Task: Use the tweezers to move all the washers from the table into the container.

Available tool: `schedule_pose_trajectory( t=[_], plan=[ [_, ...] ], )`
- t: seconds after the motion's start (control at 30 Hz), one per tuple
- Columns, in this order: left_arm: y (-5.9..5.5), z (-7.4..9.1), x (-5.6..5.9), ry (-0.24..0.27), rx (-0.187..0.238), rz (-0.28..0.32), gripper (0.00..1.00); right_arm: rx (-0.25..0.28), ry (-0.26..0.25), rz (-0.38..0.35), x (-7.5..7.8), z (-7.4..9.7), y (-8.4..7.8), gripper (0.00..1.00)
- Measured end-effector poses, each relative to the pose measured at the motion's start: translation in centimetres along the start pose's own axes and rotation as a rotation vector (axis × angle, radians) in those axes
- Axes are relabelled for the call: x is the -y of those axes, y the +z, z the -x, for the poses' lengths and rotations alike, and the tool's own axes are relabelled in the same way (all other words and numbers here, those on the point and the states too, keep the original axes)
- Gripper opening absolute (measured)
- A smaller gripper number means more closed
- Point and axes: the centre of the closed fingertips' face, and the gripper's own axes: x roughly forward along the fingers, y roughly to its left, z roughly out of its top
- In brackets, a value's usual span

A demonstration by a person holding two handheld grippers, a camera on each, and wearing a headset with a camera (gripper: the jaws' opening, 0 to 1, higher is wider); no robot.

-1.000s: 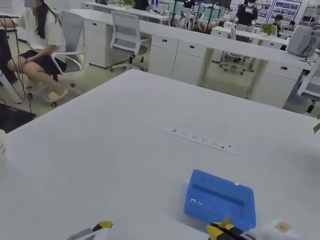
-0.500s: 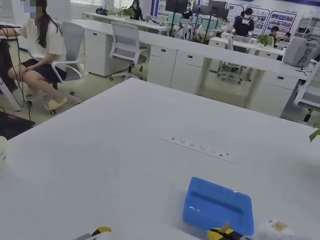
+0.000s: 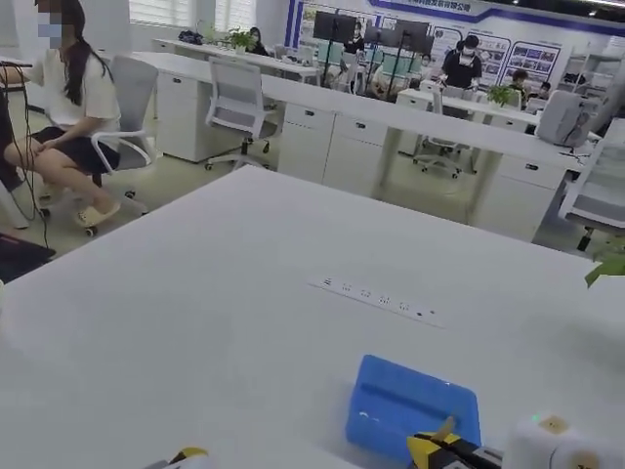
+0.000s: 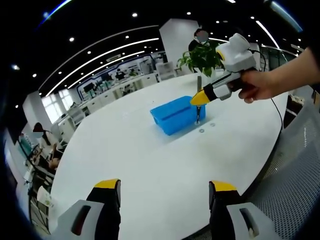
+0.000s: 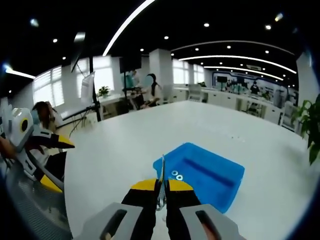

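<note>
The right gripper (image 5: 162, 186) is clamped on the tweezers (image 5: 162, 175). Two washers (image 4: 201, 130) lie on the counter (image 4: 150, 160), apparently just beside the blue container (image 4: 175, 115) (open-topped). The left gripper (image 4: 165, 186) has its jaws apart, empty.

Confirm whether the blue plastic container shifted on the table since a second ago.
No. The blue plastic container sits equally near the white socket strip; camera moved.

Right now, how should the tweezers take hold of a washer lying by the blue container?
Probably across the ring of the washer: one tip of the tweezers through its hole, the other outside, coming from above. It lies flat on the table, so no edge is raised.
</note>
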Motion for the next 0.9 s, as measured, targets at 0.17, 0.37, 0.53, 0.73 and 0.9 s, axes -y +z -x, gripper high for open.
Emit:
schedule_pose_trajectory(
  t=[0.17, 0.37, 0.53, 0.73, 0.9],
  plan=[
    [0.0, 0.0, 0.0, -0.002, 0.001, -0.001, 0.73, 0.036, -0.012, -0.013, 0.7, 0.3, 1.6, 0.02],
    [0.0, 0.0, -0.1, 0.004, 0.004, 0.005, 0.73, 0.059, -0.033, -0.012, 1.9, 0.0, 3.0, 0.02],
    [0.0, 0.0, 0.0, 0.001, 0.0, 0.002, 0.72, 0.074, -0.043, -0.025, 2.9, -0.7, 3.8, 0.02],
    [-0.1, -0.1, 0.0, -0.003, -0.007, 0.003, 0.72, 0.066, -0.067, -0.015, 4.2, -2.1, 4.1, 0.02],
    [-0.2, -0.1, 0.0, -0.005, -0.013, 0.007, 0.71, 0.043, -0.077, -0.018, 5.3, -3.7, 3.4, 0.02]
  ],
)
